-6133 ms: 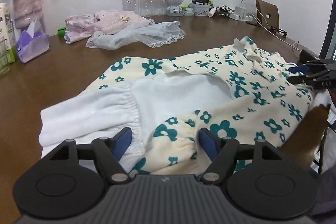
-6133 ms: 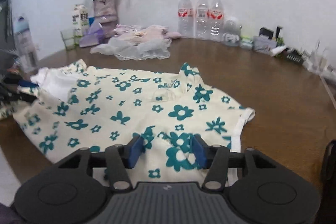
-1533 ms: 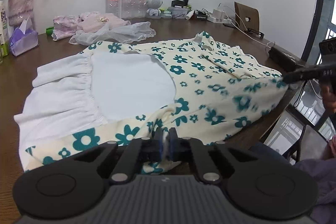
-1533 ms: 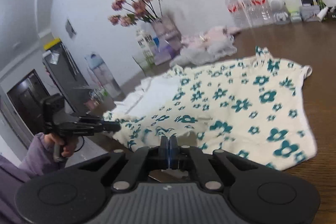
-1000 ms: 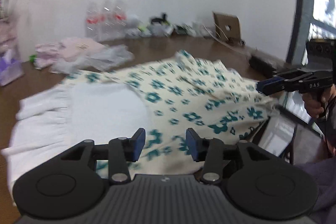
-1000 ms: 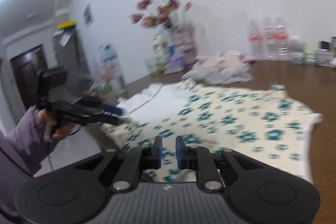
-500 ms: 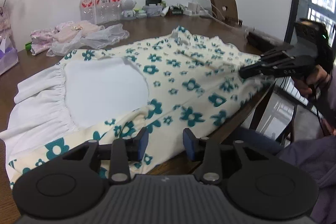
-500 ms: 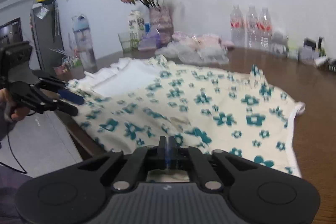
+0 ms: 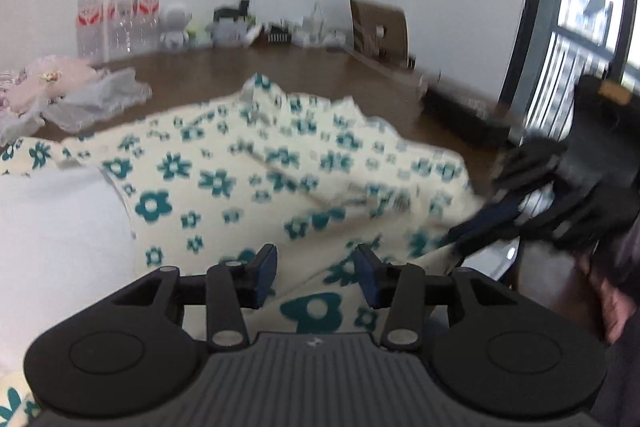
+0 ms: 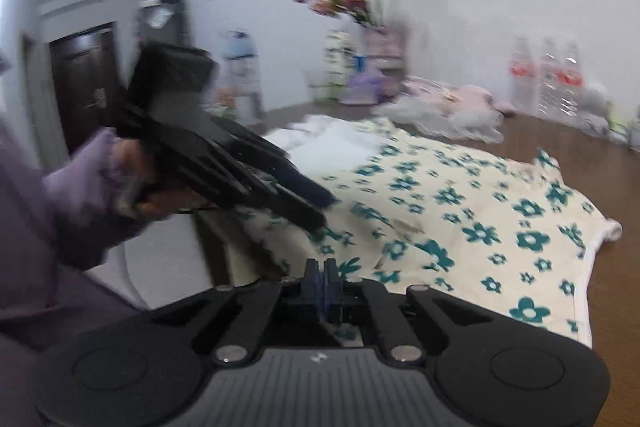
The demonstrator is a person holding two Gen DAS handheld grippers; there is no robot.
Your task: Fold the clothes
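Between the blue pads of the left gripper [image 9: 316, 273] lies the near hem of the floral garment [image 9: 256, 179]; the jaws are opening, a clear gap on either side, pads not pressing the cloth. Whether the tips brush the fabric cannot be told: motion blur. Seen from the right wrist view, the left gripper [image 10: 320, 211] hovers over the same garment's near edge, carried by a hand [image 10: 140, 183] in a purple sleeve [image 10: 76, 195]; hand and tool are heavily smeared.

Right gripper [image 10: 321, 281]: pads closed flat together at the garment's near hem. Its own linkage hides the pinch point, so whether cloth is caught between the pads cannot be told. From the left wrist view the right gripper [image 9: 460, 241] shows as a dark blurred shape at the garment's right corner, tips at the cloth edge; contact not resolvable.

Floral garment [image 10: 460, 211]: spread flat on the brown counter [image 9: 224, 75], near edge draped over the counter's front. A white panel [image 9: 52, 227] adjoins the garment on its left, cut off by the frame.

Beyond the garment, on the counter: a pile of pink and white clothes [image 9: 68, 91], three water bottles [image 9: 118, 17] against the wall, small items beside them too blurred to name. Behind the garment's far left end, a vase of flowers [image 10: 356, 3].
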